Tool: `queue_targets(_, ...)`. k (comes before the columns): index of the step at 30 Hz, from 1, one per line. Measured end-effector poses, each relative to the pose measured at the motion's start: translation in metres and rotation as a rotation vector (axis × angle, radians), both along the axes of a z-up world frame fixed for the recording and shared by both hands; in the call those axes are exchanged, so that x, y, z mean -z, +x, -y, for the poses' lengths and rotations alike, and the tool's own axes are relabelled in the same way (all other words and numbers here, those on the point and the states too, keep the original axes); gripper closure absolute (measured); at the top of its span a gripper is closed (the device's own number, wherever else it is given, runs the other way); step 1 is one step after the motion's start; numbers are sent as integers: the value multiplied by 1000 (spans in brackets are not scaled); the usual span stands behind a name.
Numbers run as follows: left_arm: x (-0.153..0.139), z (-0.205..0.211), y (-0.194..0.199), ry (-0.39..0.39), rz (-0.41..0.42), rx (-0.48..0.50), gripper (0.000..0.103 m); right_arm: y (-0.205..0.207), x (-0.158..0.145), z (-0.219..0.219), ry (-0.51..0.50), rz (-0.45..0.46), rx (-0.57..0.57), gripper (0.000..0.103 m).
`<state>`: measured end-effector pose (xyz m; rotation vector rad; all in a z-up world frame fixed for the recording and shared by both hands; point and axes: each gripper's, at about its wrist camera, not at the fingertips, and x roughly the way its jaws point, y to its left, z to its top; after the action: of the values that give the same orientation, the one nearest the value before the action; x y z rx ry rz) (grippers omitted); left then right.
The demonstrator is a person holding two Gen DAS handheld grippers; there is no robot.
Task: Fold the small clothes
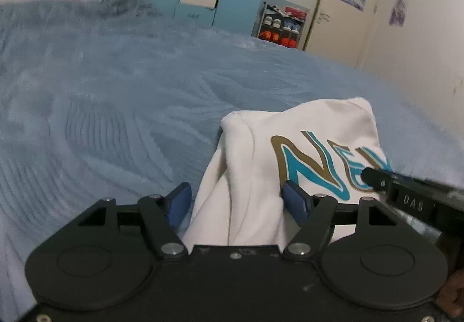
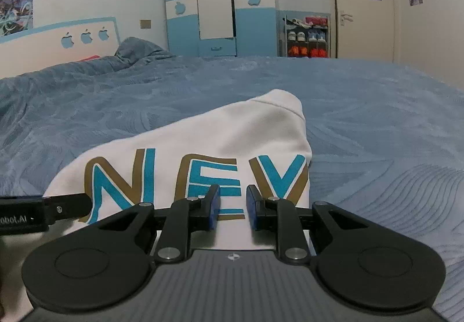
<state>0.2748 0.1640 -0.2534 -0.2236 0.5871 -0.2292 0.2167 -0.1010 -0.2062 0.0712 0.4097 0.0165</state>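
White garment (image 2: 220, 130), lower centre: soft, light, floppy; grab hem edges. Left gripper (image 1: 235, 203) jaws spread around fabric, right gripper (image 2: 233, 206) jaws slightly parted, empty.

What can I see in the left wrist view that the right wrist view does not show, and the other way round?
Only the left wrist view shows the garment's bunched fold between the open left gripper fingers. Only the right wrist view shows the wall poster above the headboard, and the print reading flat as N, E, V. Both show the white garment, the blue bedspread, the wardrobe, the shoe rack and the door.
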Motion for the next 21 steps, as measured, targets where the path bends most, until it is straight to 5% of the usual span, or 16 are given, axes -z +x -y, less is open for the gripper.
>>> queue_targets(3,-13,2,-1,26,-1,-1,32,-8,-17,5,10,23,-1,77)
queue_targets(7,-42,20,-4,162,130,-13,33,-8,-42,7,10,135,69,71)
queue_targets(11,-57,37,12,167,299,-61,33,15,-58,-2,-9,259,174,22)
queue_targets(12,-58,40,23,166,312,-73,33,28,-57,-4,-8,244,177,22)
queue_targets(15,-37,55,72,212,231,-76,33,63,-38,-2,-26,174,170,25)
queue_targets(19,5,59,129,253,-77,-65,31,97,-8,15,64,-36,162,41)
queue_targets(21,2,50,128,196,-62,-76,33,94,-12,22,113,-33,158,41)
